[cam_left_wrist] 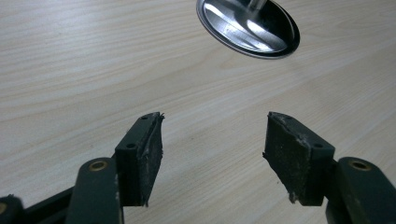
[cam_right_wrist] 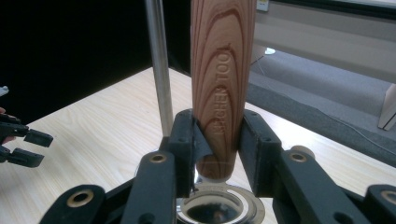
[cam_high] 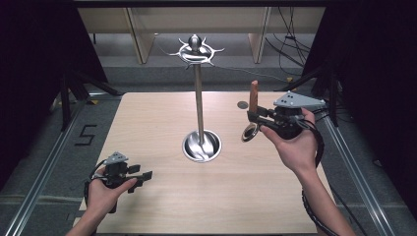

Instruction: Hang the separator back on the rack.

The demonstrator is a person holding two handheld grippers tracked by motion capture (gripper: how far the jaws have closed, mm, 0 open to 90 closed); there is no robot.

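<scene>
- The right gripper (cam_high: 254, 119), raised above the far right part of the pale wooden table (cam_high: 162, 196), has its jaws pinched on the brown wood-grain handle (cam_high: 253, 96) of a kitchen utensil; the handle stands upright above the jaws.
- In the right gripper view the handle (cam_right_wrist: 223, 88) carries embossed lettering, and its lower end sits between the two black jaws. Just below them hangs the utensil's round shiny metal head (cam_right_wrist: 217, 207), also seen in the high view (cam_high: 250, 133) at the gripper's near side.
- The tall steel utensil stand (cam_high: 199, 103), a thin pole rising from a round dished base to a crown of curved hooks, stands to the left of the right gripper, apart from it.
- The left gripper (cam_high: 142, 177) is low over the near left part of the table, jaws spread wide with bare wood between them.
- In the left gripper view the stand's dished base (cam_left_wrist: 247, 25) lies ahead of its jaws, a little to the right.
</scene>
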